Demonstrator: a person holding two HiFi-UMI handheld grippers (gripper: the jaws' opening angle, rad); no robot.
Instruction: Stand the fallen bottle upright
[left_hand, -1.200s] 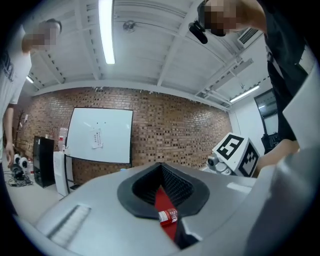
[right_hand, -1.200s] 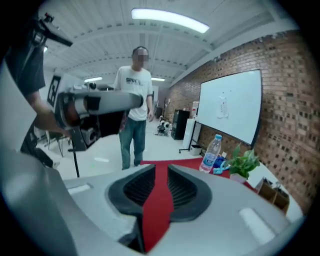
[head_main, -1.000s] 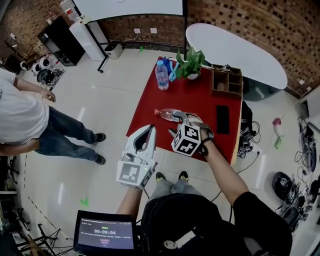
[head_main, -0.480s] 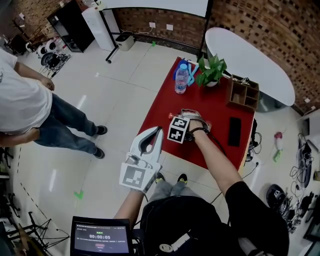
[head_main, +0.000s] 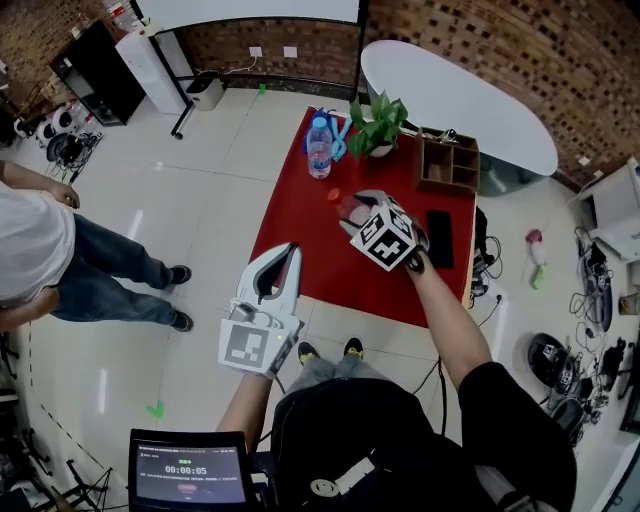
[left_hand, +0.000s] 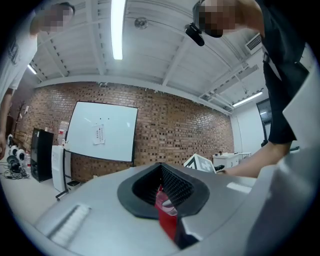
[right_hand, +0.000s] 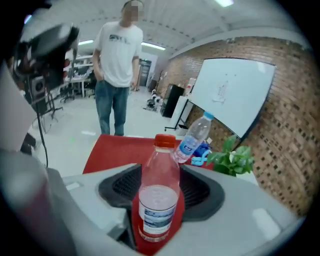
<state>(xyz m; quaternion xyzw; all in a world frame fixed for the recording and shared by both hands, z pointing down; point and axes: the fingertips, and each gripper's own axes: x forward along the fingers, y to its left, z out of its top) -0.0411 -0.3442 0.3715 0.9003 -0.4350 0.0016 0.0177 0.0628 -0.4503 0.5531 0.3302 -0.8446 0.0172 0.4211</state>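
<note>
Now the right gripper (right_hand: 158, 202) grips the red-capped bottle (right_hand: 160, 172) above the red table (head_main: 298, 222); the left gripper (head_main: 286, 258), clenched empty, hangs off the table's near edge.

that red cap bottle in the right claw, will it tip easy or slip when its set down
The red-capped bottle looks only part full, so probably light. It is tall and narrow, so it may tip easily if set down tilted on the red table. Its clear smooth plastic might slip or dent in the right claw.
</note>
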